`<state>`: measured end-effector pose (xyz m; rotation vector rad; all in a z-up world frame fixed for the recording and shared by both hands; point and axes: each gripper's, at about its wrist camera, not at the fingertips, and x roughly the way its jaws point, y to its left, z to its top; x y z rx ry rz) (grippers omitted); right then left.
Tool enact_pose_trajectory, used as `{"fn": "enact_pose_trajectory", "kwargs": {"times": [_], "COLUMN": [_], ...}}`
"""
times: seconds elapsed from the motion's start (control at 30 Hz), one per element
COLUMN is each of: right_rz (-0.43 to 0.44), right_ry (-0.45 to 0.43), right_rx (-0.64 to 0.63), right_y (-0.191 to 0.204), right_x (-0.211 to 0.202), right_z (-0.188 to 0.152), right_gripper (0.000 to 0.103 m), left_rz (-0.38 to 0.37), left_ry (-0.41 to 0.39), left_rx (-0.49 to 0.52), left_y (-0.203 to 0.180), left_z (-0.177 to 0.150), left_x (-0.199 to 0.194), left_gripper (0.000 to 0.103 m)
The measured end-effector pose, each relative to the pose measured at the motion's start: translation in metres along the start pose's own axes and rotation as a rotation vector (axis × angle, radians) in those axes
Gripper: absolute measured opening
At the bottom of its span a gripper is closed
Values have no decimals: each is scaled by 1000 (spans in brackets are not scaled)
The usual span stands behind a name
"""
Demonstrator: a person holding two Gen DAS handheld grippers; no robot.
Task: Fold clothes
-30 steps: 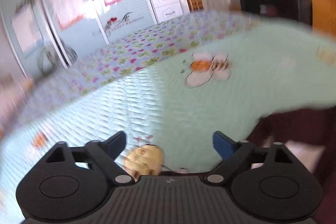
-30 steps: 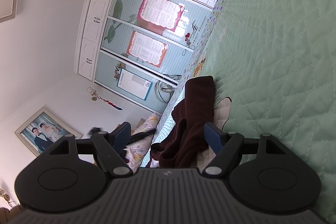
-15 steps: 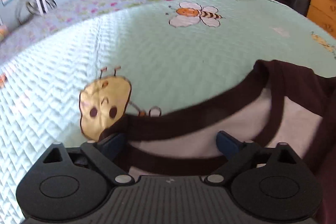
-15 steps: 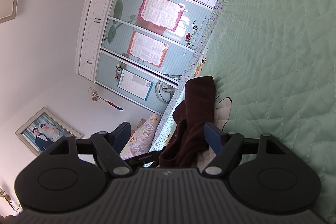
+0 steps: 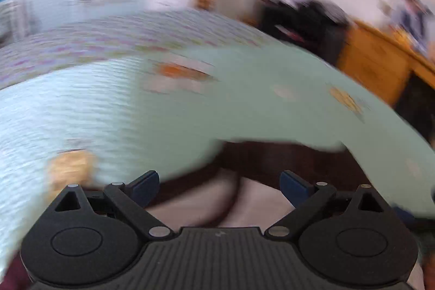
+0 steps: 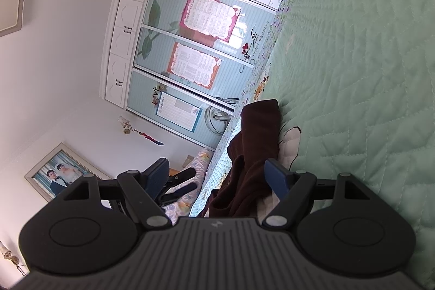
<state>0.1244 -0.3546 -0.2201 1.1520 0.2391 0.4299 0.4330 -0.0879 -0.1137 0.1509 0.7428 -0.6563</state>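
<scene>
The left claw (image 5: 219, 183) has swung away from the yellow patch on the quilt and now hangs, fingers apart and empty, over the dark maroon garment (image 5: 285, 156), its view blurred. The right claw (image 6: 217, 175) has not shifted; its fingers stand wide apart, with the garment's bunched maroon folds (image 6: 258, 143) between them but not pinched, lying at the near edge of the green quilted bed (image 6: 353, 67).

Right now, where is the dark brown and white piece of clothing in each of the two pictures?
Left wrist view: the brown and white garment lies low in the middle, blurred, just beyond the open left tongs.
Right wrist view: it is bunched low in the middle, between the open right tongs.
Shared landmark: the green quilted bedspread it lies on.
</scene>
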Motion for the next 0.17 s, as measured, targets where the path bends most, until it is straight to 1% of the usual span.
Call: {"fn": "enact_pose_trajectory", "kwargs": {"times": [0.03, 0.1, 0.13, 0.17], "right_rz": [0, 1, 2, 3], "right_ry": [0, 0, 0, 0], "right_rx": [0, 0, 0, 0], "right_y": [0, 0, -1, -1], "right_x": [0, 1, 1, 1], "right_z": [0, 0, 0, -1], "right_gripper": [78, 78, 78, 78], "left_rz": [3, 106, 159, 168], "left_ry": [36, 113, 147, 116], "left_rx": [38, 60, 24, -30], "left_y": [-10, -14, -9, -3], "left_z": [1, 0, -1, -1], "left_x": [15, 54, 74, 81], "left_gripper": [96, 97, 103, 103]}}
